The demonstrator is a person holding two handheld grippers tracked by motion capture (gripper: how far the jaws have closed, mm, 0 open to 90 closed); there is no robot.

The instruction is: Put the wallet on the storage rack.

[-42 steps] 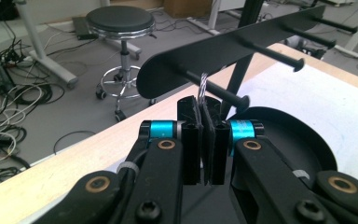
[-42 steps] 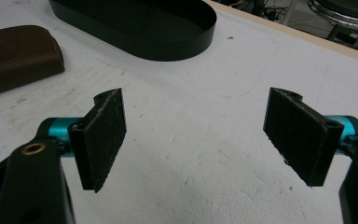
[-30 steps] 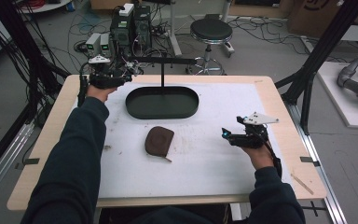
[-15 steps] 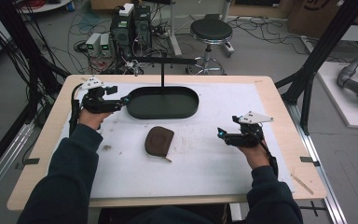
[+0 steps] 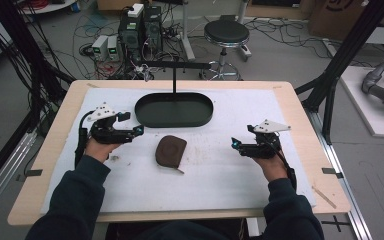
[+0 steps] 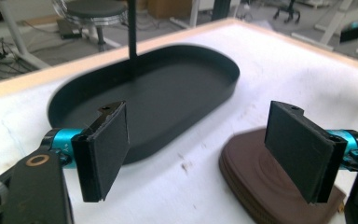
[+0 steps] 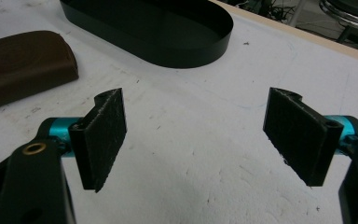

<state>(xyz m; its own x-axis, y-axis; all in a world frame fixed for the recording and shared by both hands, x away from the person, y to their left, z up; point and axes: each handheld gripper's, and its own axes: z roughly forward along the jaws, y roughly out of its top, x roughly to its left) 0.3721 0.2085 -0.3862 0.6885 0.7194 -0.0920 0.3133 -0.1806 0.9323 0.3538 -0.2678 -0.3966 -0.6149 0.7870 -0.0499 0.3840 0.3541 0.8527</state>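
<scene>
On a wooden table (image 5: 45,165) covered by a white mat (image 5: 220,175), seen from the high view, a person's two forearms in dark sleeves reach in from the bottom edge, each hand holding a two-jaw gripper. Between the two hands lies a small brown pouch (image 5: 170,150), flat on the mat, roughly at the table's middle, with a short zip pull sticking out at its near corner.

Just beyond the pouch, toward the far edge, sits a black oval tray (image 5: 200,117) with a low upright wall. Its floor looks bare. A thin black post (image 5: 174,80) rises from the tray's far side and carries a horizontal bar at its top.

The left gripper (image 5: 139,130) hovers left of the pouch and near the tray's left end, pointing toward the middle. Its jaws have just been opening and now stand spread wide, with nothing between them. In the left gripper view the pouch (image 6: 261,186) lies low on the right, partly behind the right-hand jaw, and the tray (image 6: 214,88) spreads ahead.

The right gripper (image 5: 233,143) hovers right of the pouch, apart from it, pointing left. Its jaws are also spread wide over bare mat, gripping nothing. In the right gripper view the pouch (image 7: 23,65) lies at upper left and the tray (image 7: 205,46) ahead.
</scene>
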